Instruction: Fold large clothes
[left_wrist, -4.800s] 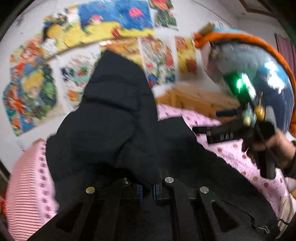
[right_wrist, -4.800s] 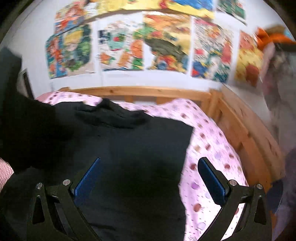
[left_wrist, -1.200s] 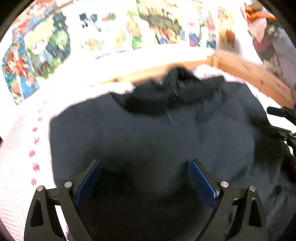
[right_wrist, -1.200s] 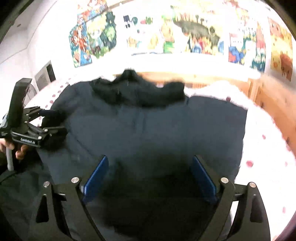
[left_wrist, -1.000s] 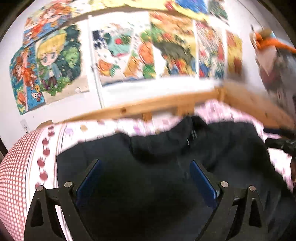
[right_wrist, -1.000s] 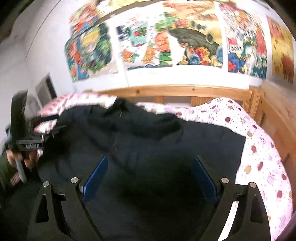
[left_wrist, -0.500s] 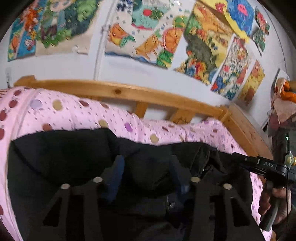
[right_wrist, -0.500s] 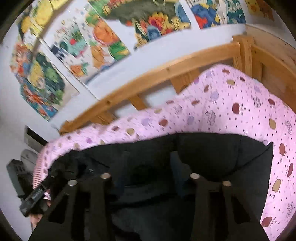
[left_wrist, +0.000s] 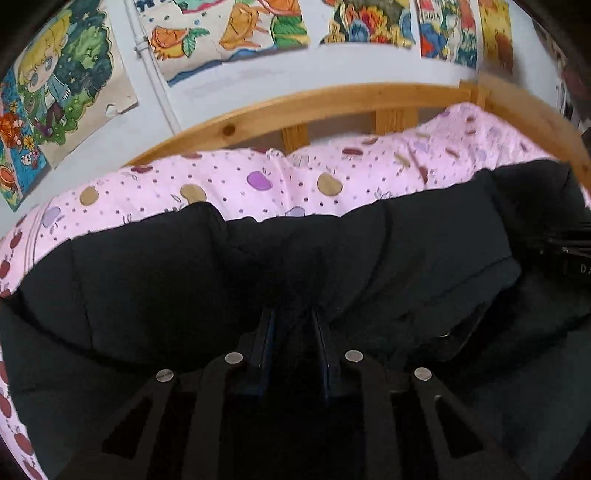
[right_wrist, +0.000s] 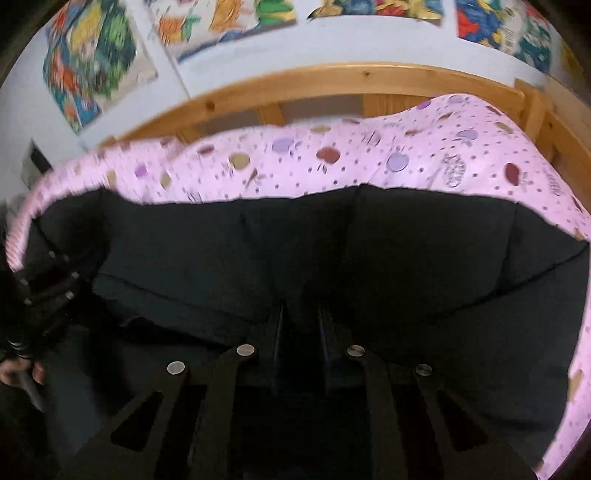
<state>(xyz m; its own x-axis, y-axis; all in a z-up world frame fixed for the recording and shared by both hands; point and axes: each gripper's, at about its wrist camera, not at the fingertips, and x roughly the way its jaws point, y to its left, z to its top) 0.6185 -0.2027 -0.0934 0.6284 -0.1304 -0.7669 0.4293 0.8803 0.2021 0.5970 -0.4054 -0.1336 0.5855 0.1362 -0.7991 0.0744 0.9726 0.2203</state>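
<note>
A large black padded jacket (left_wrist: 147, 280) lies spread on the pink spotted bed sheet (left_wrist: 295, 177), with its far edge towards the headboard. My left gripper (left_wrist: 291, 314) sits low on the jacket near that edge. Its jaws are closing, with a ridge of black cloth pinched between the blue pads. In the right wrist view the same jacket (right_wrist: 424, 251) fills the lower half. My right gripper (right_wrist: 301, 310) is closing its jaws on a fold of it too. Each view shows the other gripper at its side: the right gripper (left_wrist: 569, 258) and the left gripper (right_wrist: 48, 288).
A wooden headboard rail (left_wrist: 332, 99) runs behind the mattress, with a wooden side rail (right_wrist: 554, 122) on the right. Colourful posters (left_wrist: 66, 85) cover the white wall. A person's hand (right_wrist: 18, 369) holds the left gripper's handle at the left edge.
Both grippers have dropped and moved forward to the jacket's far edge. Their jaws have gone from wide open to nearly together on the black cloth.
</note>
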